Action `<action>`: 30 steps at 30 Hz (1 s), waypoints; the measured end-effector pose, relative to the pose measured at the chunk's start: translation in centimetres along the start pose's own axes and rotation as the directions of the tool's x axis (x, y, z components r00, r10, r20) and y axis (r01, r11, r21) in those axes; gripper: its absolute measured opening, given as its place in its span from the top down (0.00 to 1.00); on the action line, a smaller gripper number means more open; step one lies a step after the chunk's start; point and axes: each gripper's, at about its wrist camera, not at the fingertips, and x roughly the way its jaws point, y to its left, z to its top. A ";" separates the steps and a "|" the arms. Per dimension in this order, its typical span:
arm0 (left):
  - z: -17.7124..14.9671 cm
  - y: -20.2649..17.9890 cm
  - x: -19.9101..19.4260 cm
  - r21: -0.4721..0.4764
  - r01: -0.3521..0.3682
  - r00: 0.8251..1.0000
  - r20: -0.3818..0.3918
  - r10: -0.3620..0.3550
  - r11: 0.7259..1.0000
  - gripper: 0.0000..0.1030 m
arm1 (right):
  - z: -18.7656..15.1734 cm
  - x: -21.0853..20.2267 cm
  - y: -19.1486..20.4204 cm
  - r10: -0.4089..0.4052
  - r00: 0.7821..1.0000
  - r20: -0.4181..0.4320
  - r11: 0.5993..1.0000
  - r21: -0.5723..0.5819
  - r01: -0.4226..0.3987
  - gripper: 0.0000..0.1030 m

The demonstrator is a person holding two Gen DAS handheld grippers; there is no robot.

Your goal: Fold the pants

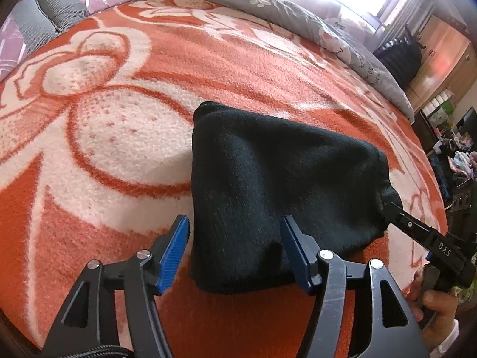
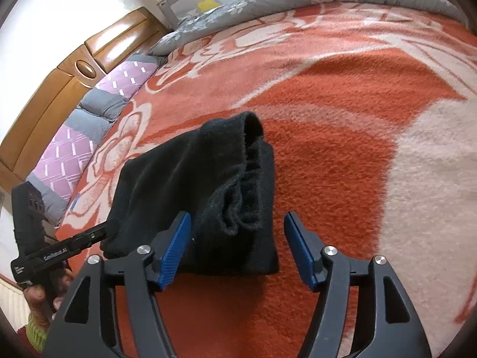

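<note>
- Right, the left gripper [image 1: 235, 250] fills the bottom of its own view, blue pads spread wide, and the pants' near edge lies between them with nothing pinched.
- The right gripper [image 2: 237, 249] is just as wide open at the bottom of the right wrist view; its left pad [image 2: 176, 252] sits against the cloth and the other pad stands apart over bare blanket.
- From the left wrist camera the right gripper's black tip shows at the right edge, touching the bundle's right corner; whether it grips there is hard to say from that angle.
- The pants [image 1: 277, 185] are black, fuzzy knit, folded into a compact thick bundle at centre frame.
- In the right wrist view the pants [image 2: 202, 185] show a stack of layered edges on the right side, with a tubular opening at the top.
- The bundle lies on an orange and white flowered blanket [image 1: 119, 137], in the lower middle of both frames.
- Its near edge is hidden behind the gripper fingers in both views, so that end cannot be made out.
- The black fabric swallows detail; seams and waistband are not readable.
- In the left wrist view the long axis runs from lower left up toward the right edge; in the right wrist view the bundle runs up the frame, away from the camera.
- A grey quilt [image 1: 298, 15] lines the top of frame, and a wooden headboard [image 2: 59, 83] sits at upper left in the right wrist view.
</note>
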 end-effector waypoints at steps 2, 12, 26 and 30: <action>-0.3 -0.2 -0.4 0.004 -0.010 1.000 0.005 0.010 1.000 0.35 | -0.2 -0.6 -0.1 -0.013 1.000 0.009 1.000 0.006 0.012 0.34; -2.6 -0.9 -2.2 0.037 -0.077 0.996 0.056 0.075 0.996 0.25 | -1.8 -3.0 2.0 -0.021 0.998 0.063 0.997 -0.070 0.025 0.24; -5.1 -1.2 -3.8 0.060 -0.098 0.993 0.070 0.094 0.993 0.22 | -4.0 -3.9 4.7 -0.032 0.996 0.086 0.980 -0.190 0.048 0.16; -5.5 -1.1 -4.3 0.060 -0.096 0.993 0.075 0.092 0.994 0.22 | -4.4 -4.1 4.9 -0.037 0.996 0.084 0.977 -0.207 0.054 0.16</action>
